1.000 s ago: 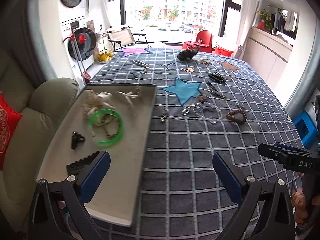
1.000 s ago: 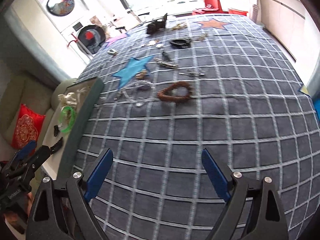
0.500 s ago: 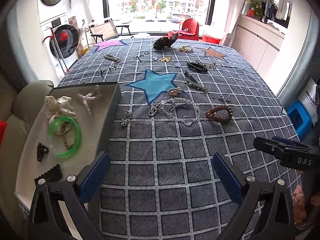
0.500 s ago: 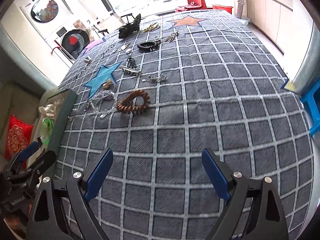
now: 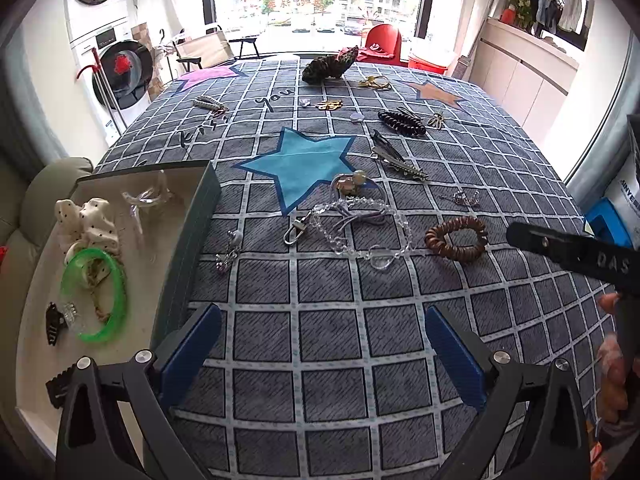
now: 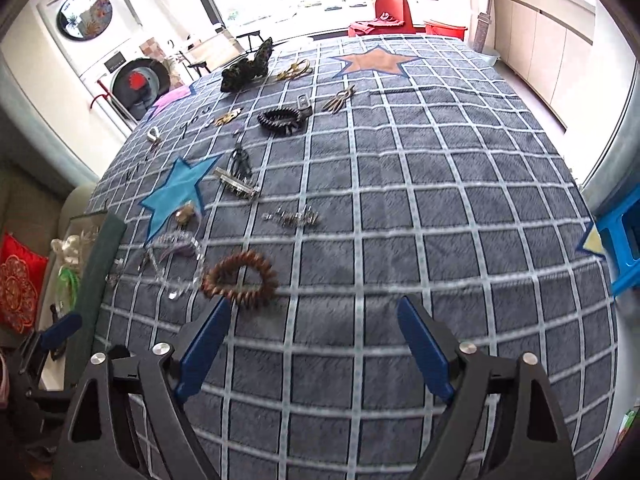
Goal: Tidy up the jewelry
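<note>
Blue-padded right gripper (image 6: 312, 344) hangs over the checked blanket (image 6: 400, 240), jaws wide apart with nothing between them; they have just been closing a little. Left gripper (image 5: 320, 352) is also spread wide and empty, over the blanket just beside the tray (image 5: 192, 232).

Nearest loose piece is the brown coil bracelet (image 6: 240, 278), lying flat just ahead of the right gripper's left pad, off its centreline. It looks like the pick in hand. To do it well:
- shift the gripper toward the bracelet so one side of the ring sits between the pads, not the whole ring
- come down steeply, let one finger go inside the ring
- close on the coil only; the blanket is soft and could bunch up into the pinch

Just beside the bracelet, toward the tray, lies the clear bead chain (image 5: 360, 232) with its clasp. It is close enough to snag, so stay on the bracelet's far side.

Tray already holds the green bangle (image 5: 96, 292), a white dotted scrunchie (image 5: 86, 220) and a small black clip (image 5: 54, 322). There is bare floor between them for the drop.

Further out: silver hair clips (image 5: 396, 160), then the black coil band (image 5: 402, 122), then the dark scrunchie (image 5: 328, 66) near the far edge. All are still on the blanket, so I'd judge the task well short of done.
</note>
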`<control>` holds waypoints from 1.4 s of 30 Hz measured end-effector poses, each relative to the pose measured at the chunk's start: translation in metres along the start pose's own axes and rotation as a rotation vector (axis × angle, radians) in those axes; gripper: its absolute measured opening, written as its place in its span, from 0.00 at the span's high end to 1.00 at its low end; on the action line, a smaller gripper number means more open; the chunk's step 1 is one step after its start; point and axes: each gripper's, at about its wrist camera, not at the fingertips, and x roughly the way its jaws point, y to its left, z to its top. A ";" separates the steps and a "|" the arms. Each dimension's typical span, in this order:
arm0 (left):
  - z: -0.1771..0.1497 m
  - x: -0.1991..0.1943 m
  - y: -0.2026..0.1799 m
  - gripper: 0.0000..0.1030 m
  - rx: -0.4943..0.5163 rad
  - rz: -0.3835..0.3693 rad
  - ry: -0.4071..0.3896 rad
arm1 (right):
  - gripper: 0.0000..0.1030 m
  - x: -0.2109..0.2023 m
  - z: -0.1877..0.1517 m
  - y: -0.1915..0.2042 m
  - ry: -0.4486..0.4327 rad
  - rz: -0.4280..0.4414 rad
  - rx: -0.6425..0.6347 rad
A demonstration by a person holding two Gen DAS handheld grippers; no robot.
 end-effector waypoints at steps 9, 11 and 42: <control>0.014 0.020 -0.006 0.11 -0.001 -0.025 0.011 | 0.25 0.035 0.030 0.004 0.001 -0.013 -0.027; 0.016 0.024 -0.005 0.11 -0.005 -0.027 0.013 | 0.27 0.043 0.033 0.008 0.011 -0.023 -0.043; 0.026 0.057 -0.042 0.36 0.098 -0.037 0.015 | 0.88 -0.003 -0.004 -0.024 -0.069 -0.015 0.023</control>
